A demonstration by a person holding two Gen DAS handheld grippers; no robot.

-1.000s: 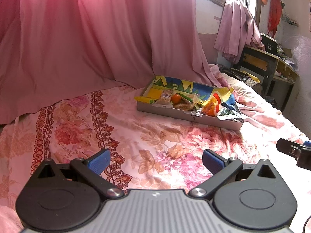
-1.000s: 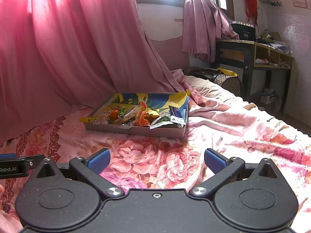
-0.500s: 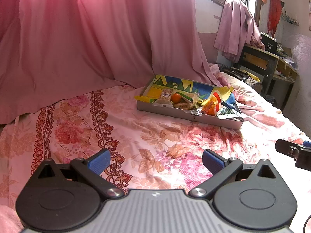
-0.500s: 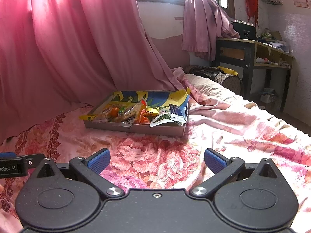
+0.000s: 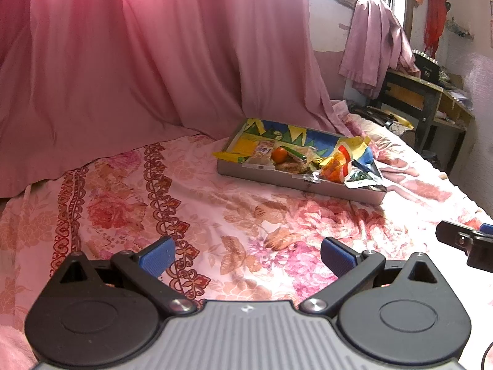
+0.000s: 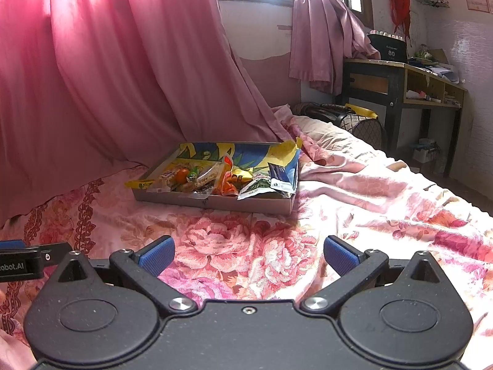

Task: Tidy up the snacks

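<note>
A shallow grey cardboard box [image 5: 277, 178] [image 6: 215, 202] with a colourful lining lies on the flowered bedspread, well ahead of both grippers. Several snack packets fill it: an orange round one [image 5: 279, 154] [image 6: 181, 175], an orange-red bag [image 5: 334, 166] [image 6: 226, 182], a green-and-white pouch [image 5: 360, 175] [image 6: 257, 185] at its right end. My left gripper [image 5: 246, 254] is open with nothing between its blue pads. My right gripper [image 6: 248, 252] is open and empty too. Each gripper shows at the edge of the other's view.
A pink curtain [image 5: 138, 61] hangs behind the bed and drapes onto it. A dark desk [image 6: 400, 86] with clutter stands at the far right, with a bag [image 6: 354, 120] on the bed's far end. The floral bedspread [image 6: 369, 209] stretches between the grippers and the box.
Both grippers have drawn back slightly from the box, which sits a little higher and smaller in view. Jaws stayed open.
</note>
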